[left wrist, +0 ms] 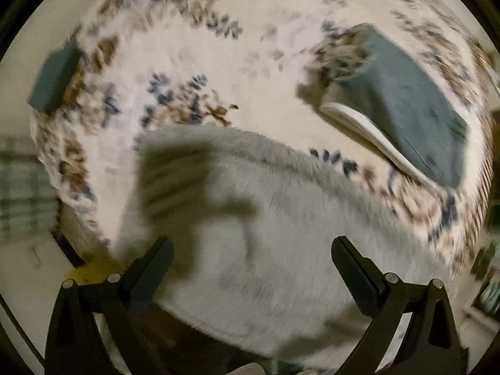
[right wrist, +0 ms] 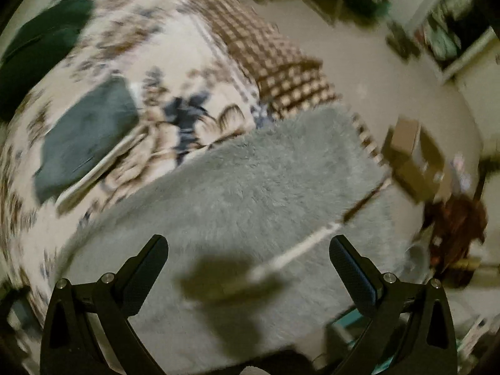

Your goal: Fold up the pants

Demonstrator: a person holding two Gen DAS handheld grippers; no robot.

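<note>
Fluffy light grey pants (left wrist: 281,218) lie on a floral bedspread (left wrist: 193,62), in the lower middle of the left wrist view. My left gripper (left wrist: 251,257) is open and empty just above them. In the right wrist view the same grey pants (right wrist: 250,187) fill the centre, with a pale drawstring (right wrist: 297,251) lying across them. My right gripper (right wrist: 248,256) is open and empty above the pants. Both views are motion-blurred.
A folded teal garment with a white edge (left wrist: 403,100) lies on the bed to the right; it also shows in the right wrist view (right wrist: 84,137). Another dark green item (right wrist: 40,43) lies beyond. A cardboard box (right wrist: 412,156) and clutter stand on the floor beside the bed.
</note>
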